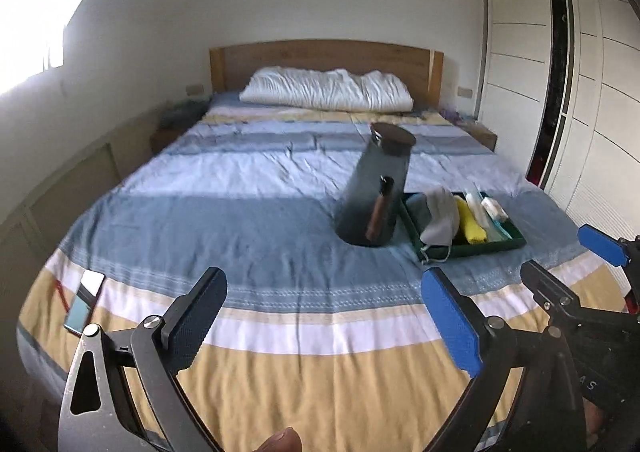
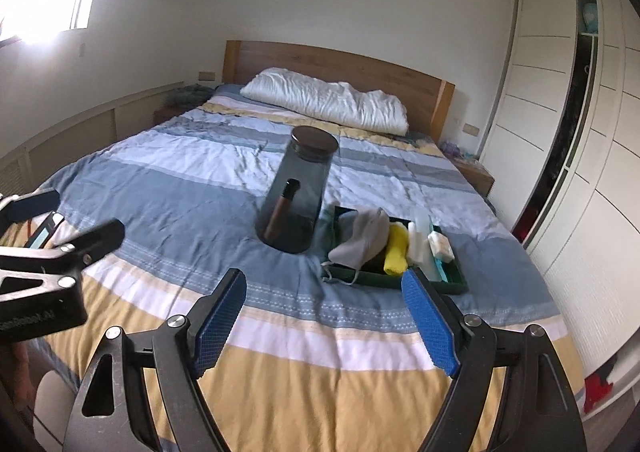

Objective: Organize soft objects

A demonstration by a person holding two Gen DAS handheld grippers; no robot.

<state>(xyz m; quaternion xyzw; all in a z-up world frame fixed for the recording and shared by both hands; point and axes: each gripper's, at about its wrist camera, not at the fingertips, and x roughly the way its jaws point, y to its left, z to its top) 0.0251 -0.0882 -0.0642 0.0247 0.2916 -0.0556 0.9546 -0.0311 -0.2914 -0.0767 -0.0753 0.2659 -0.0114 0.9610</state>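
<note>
A dark green tray (image 1: 468, 250) (image 2: 384, 282) lies on the striped bed. It holds a grey cloth (image 1: 440, 221) (image 2: 360, 242), a yellow roll (image 1: 472, 226) (image 2: 396, 256), white rolls (image 1: 494, 209) (image 2: 440, 246) and a teal item. A tall dark glass jar (image 1: 376, 187) (image 2: 298, 195) with a lid stands just left of the tray. My left gripper (image 1: 332, 326) is open and empty above the bed's foot. My right gripper (image 2: 328, 326) is open and empty, short of the tray; it also shows in the left wrist view (image 1: 576, 256).
A phone (image 1: 86, 302) (image 2: 44, 232) lies on the bed's left near corner. A white pillow (image 1: 328, 89) (image 2: 328, 99) sits by the wooden headboard. White wardrobe doors (image 1: 560, 91) stand on the right, nightstands flank the bed.
</note>
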